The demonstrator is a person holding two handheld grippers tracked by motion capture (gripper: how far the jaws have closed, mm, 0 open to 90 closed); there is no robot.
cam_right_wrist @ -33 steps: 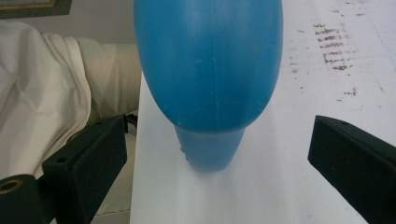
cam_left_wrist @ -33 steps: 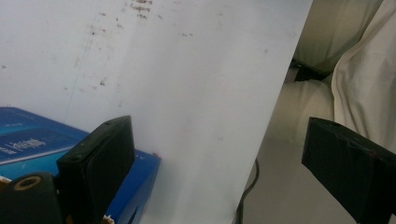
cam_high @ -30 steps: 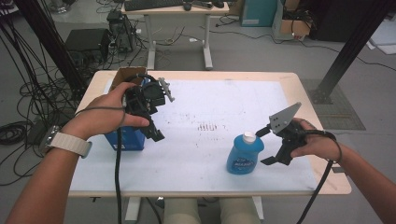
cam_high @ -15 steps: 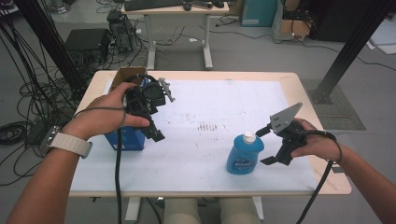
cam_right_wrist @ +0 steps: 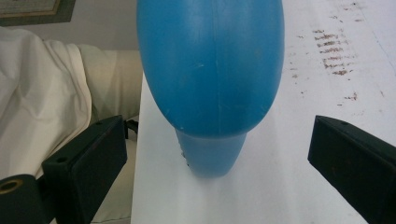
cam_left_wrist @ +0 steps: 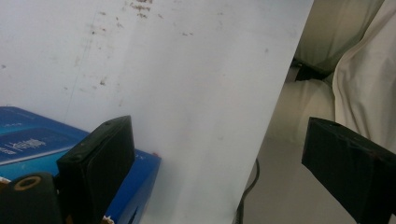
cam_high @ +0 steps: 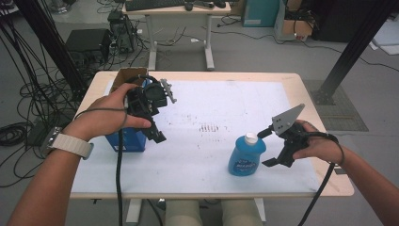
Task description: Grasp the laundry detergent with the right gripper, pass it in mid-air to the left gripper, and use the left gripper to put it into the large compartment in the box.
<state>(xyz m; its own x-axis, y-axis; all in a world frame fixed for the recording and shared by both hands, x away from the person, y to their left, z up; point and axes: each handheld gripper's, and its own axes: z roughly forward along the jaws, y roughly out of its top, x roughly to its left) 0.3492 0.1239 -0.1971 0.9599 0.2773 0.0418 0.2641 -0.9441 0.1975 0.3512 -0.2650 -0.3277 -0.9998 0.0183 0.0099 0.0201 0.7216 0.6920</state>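
Observation:
A blue bottle (cam_high: 246, 156) with a white cap stands upright on the white table (cam_high: 226, 99), front right. My right gripper (cam_high: 263, 149) is level with it on its right side, jaws spread wide. In the right gripper view the blue bottle (cam_right_wrist: 210, 70) sits just ahead of the right gripper (cam_right_wrist: 219, 172), and neither pad touches it. My left gripper (cam_high: 156, 135) is held over a blue box (cam_high: 127, 141) at the table's left side. The left gripper (cam_left_wrist: 224, 177) stands open with nothing between its jaws, the blue box (cam_left_wrist: 28, 140) beside its left jaw.
An open cardboard box (cam_high: 124, 75) sits at the table's back left corner. Dark smudges (cam_high: 209, 127) mark the middle of the white surface. The person's legs in light trousers (cam_left_wrist: 355, 70) are past the table's near edge. Cables and a desk stand on the floor behind.

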